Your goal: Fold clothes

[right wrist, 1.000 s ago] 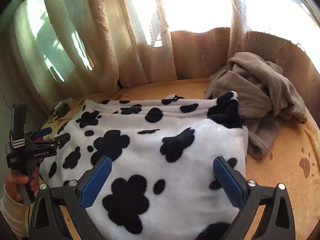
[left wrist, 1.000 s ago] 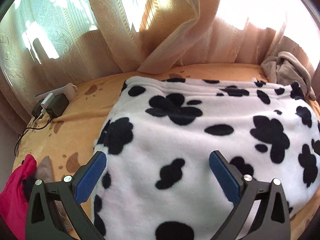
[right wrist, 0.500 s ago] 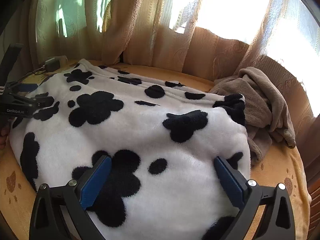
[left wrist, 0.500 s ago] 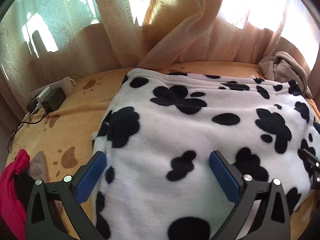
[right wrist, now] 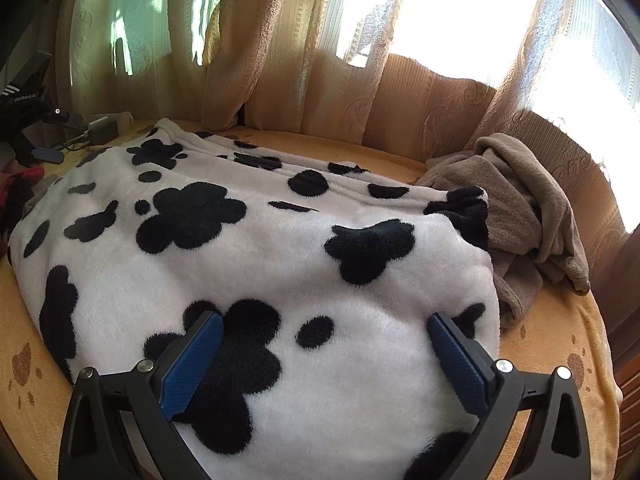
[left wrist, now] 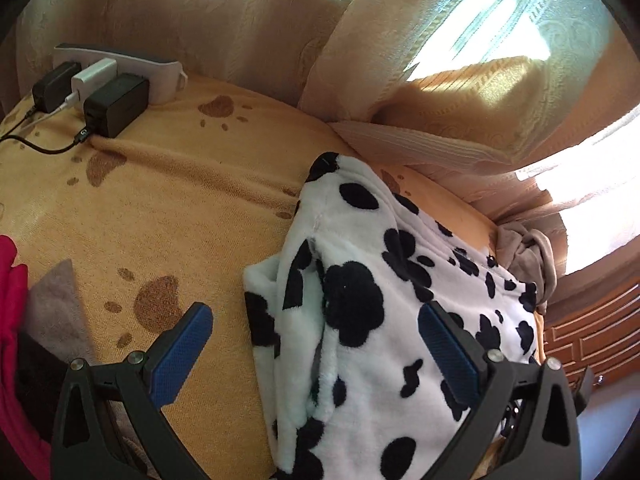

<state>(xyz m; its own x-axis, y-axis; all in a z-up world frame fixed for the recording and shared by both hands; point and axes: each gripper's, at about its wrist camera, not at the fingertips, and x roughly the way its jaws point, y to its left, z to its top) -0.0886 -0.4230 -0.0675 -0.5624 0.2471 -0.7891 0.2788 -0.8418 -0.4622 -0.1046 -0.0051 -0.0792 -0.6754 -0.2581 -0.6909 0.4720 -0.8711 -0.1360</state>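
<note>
A white fleece garment with black paw prints (right wrist: 260, 248) lies folded on the orange bed cover (right wrist: 552, 340). In the left wrist view the garment (left wrist: 368, 320) shows its left edge with layered folds. My left gripper (left wrist: 316, 344) is open and empty, tilted, just above that left edge. My right gripper (right wrist: 326, 344) is open and empty, low over the garment's near right part, its blue pads close to the fleece. The left gripper's body (right wrist: 28, 104) shows at the far left of the right wrist view.
A crumpled brown garment (right wrist: 528, 208) lies right of the paw-print one. A power strip with chargers and cables (left wrist: 104, 84) sits at the back left. A pink cloth (left wrist: 12, 320) and a grey cloth (left wrist: 56, 304) lie at the left edge. Curtains (right wrist: 320, 40) hang behind the bed.
My left gripper swung left and tilted, now looking along the garment's left edge. My right gripper moved lower and closer to the fleece. Both stayed open.
</note>
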